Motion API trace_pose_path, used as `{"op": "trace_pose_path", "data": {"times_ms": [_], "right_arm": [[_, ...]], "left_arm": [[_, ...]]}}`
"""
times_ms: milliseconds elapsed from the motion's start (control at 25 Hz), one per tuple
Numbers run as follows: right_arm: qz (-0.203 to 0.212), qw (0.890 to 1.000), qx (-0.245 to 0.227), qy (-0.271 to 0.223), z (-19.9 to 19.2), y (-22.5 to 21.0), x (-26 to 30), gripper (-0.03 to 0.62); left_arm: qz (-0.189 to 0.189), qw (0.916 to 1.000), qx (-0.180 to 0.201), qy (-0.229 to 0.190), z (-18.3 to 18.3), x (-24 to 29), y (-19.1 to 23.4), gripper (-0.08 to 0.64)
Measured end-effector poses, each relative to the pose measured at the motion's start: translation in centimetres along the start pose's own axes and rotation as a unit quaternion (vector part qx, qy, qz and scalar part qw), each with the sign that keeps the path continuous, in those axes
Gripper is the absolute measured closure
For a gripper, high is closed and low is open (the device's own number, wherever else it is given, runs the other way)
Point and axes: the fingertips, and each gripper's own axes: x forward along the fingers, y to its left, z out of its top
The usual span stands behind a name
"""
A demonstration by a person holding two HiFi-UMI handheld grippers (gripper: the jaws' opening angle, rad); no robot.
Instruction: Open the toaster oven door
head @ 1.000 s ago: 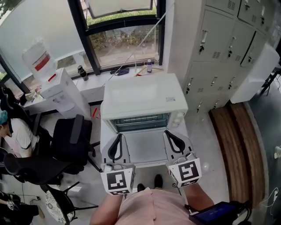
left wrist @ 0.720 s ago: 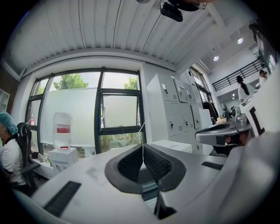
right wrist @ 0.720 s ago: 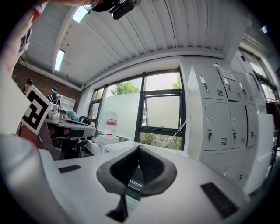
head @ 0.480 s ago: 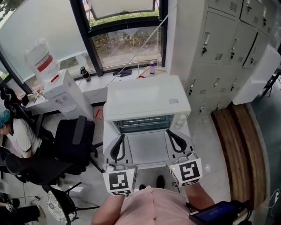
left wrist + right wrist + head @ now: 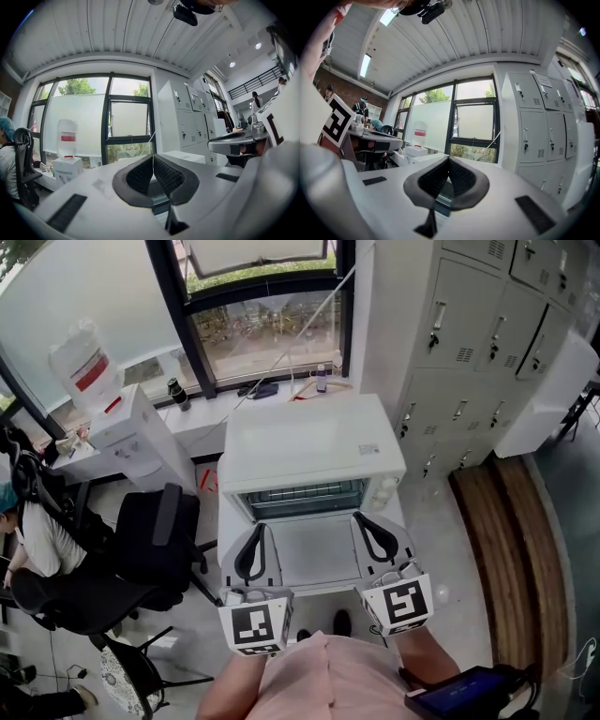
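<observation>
Little has changed: the door [image 5: 312, 557] of the toaster oven [image 5: 314, 442] lies open as before, so the task seems done. Your left gripper [image 5: 253, 540] and right gripper [image 5: 366, 529] hover above it, jaws pressed together, empty.

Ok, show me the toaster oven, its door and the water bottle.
toaster oven [image 5: 309, 442]: head view, middle of its white top.
door [image 5: 311, 554]: head view, centre of the lowered panel.
water bottle [image 5: 79, 359]: head view, clear body near the red label.
</observation>
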Motion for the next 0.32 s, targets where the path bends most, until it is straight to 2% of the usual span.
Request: {"op": "trace_pose_path", "data": {"times_ms": [320], "right_arm": [[-0.005,1.000,-0.007,-0.018,0.65,-0.39,-0.06,0.592]], "left_arm": [[-0.007,0.9999,0.007,0.002,-0.16,0.30,-0.44,0.546]]}}
